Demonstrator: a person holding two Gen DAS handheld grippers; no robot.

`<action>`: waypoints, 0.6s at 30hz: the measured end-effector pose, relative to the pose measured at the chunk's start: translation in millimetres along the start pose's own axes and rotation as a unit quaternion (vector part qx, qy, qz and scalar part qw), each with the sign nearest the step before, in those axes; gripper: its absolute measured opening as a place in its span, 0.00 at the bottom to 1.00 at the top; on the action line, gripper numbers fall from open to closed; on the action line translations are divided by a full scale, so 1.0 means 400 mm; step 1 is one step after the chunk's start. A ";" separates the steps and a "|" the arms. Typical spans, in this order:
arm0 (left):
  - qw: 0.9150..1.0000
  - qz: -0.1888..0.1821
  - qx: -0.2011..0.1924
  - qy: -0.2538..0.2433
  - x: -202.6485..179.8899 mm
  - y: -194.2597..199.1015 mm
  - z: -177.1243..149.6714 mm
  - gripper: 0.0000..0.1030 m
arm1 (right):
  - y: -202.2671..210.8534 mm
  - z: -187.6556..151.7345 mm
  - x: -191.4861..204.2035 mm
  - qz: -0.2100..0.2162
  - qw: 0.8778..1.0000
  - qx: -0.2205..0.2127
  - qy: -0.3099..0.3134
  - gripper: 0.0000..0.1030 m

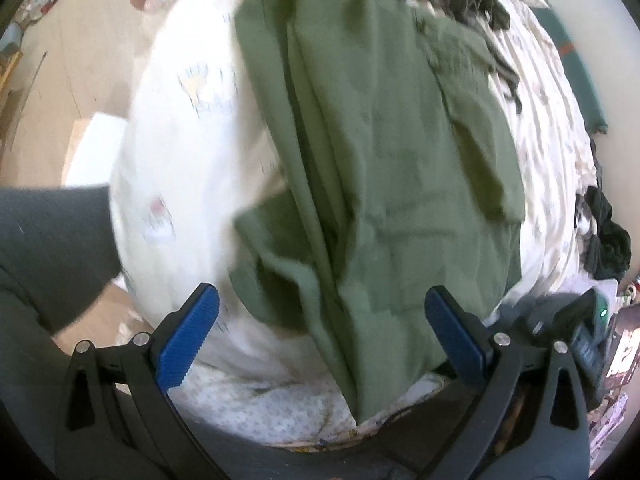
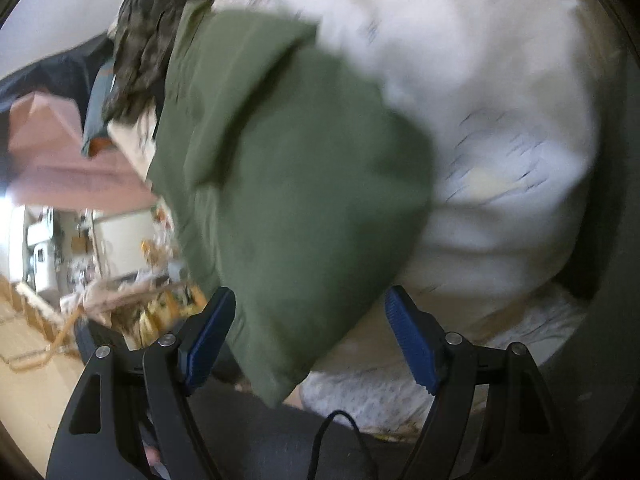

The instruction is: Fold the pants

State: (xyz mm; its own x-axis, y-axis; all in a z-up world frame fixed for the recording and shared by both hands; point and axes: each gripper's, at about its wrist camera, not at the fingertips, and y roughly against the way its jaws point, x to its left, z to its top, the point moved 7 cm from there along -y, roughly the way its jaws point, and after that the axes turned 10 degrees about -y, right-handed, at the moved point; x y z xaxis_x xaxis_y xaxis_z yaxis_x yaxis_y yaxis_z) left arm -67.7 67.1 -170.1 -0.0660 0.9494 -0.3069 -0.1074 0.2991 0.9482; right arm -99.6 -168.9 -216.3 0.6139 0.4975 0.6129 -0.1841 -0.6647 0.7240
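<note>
Over green pants [image 1: 392, 152], left gripper [image 1: 320, 320], right gripper [image 2: 310, 320] spread

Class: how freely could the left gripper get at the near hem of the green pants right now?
Probably freely: the left gripper is open and empty, and the green pants lie uncovered on the white bedding, their near end hanging between the fingers.
</note>
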 end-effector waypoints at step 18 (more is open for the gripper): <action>0.999 0.008 -0.026 0.029 0.071 0.026 0.077 0.99 | -0.044 0.041 -0.001 0.069 0.997 -0.007 -0.028 0.58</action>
State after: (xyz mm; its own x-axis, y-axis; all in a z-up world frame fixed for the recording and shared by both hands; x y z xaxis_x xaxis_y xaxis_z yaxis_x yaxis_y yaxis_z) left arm -40.2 100.0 -166.6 -0.1247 0.9463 -0.2981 -0.1571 0.2779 0.9477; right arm -84.0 -166.7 -234.5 0.6243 0.3690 0.6886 -0.2802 -0.7170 0.6383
